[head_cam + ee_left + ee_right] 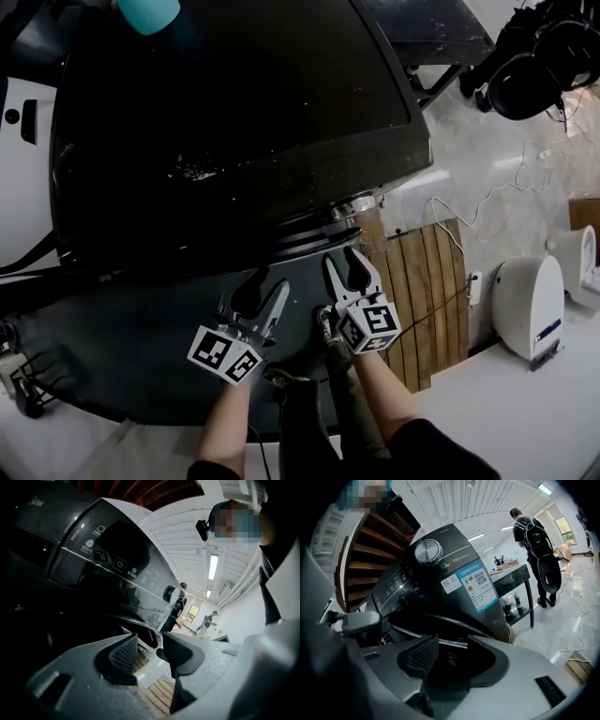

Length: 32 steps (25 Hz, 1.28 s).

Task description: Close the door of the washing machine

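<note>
A dark front-loading washing machine [234, 112] fills the head view, with its dark door [122, 347] swung out toward me below it. My left gripper [255, 298] and right gripper [349, 272] are side by side over the door's top edge, near the machine's front. Both are open and hold nothing. I cannot tell whether either touches the door. In the left gripper view, the left gripper [150, 651] frames the control panel and knob [171, 594]. In the right gripper view, the right gripper [452, 651] frames the chrome rim [450, 641] of the drum opening.
A wooden slatted panel [427, 300] lies on the floor to the right of the machine, beside a white appliance [530, 305] and loose cables [487, 197]. Another white appliance [19, 169] stands on the left. A person [532, 536] stands by a black table [513, 581] behind.
</note>
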### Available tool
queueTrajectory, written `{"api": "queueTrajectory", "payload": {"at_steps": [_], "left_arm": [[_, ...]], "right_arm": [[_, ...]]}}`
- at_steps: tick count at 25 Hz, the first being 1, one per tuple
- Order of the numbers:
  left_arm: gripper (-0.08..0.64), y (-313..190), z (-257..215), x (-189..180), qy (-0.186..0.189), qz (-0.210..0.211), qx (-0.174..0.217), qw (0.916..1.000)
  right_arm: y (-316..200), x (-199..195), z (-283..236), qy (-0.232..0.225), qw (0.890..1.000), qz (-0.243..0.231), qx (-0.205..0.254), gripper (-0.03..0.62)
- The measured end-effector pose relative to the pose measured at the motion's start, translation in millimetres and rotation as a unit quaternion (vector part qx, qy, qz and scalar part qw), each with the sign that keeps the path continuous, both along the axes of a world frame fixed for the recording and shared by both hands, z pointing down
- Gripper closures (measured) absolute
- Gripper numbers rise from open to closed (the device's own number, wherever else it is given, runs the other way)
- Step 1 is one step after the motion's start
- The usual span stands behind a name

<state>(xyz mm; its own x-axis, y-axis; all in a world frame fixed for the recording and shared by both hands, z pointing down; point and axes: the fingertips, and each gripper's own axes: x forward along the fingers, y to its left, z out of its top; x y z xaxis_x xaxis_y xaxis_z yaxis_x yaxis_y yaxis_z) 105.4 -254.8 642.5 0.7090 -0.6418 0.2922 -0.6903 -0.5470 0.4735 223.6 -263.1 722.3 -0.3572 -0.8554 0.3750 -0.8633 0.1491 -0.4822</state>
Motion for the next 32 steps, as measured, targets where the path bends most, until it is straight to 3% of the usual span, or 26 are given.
{"api": "queueTrajectory", "payload": {"at_steps": [6, 11, 18, 25, 32], "left_arm": [[0.374, -4, 2, -5, -0.016, -0.013, 0.011, 0.9997], [0.387, -7, 8, -32, -0.093, -0.056, 0.040, 0.9933], [0.551, -14, 10, -61, -0.162, -0.112, 0.061, 0.9785], [0.552, -16, 11, -61, -0.177, -0.121, 0.067, 0.9745], [0.552, -20, 16, -61, -0.166, -0.119, 0.058, 0.9773]], "right_arm": [[-17, -2, 2, -0.006, 1.000, -0.006, 0.009, 0.417], [-21, -3, 1, -0.008, 1.000, -0.003, 0.021, 0.413], [-23, -3, 1, -0.002, 1.000, -0.007, 0.021, 0.405], [-26, -2, 3, -0.001, 1.000, -0.010, 0.019, 0.390], [-34, -4, 2, 0.000, 0.999, -0.020, 0.030, 0.388]]}}
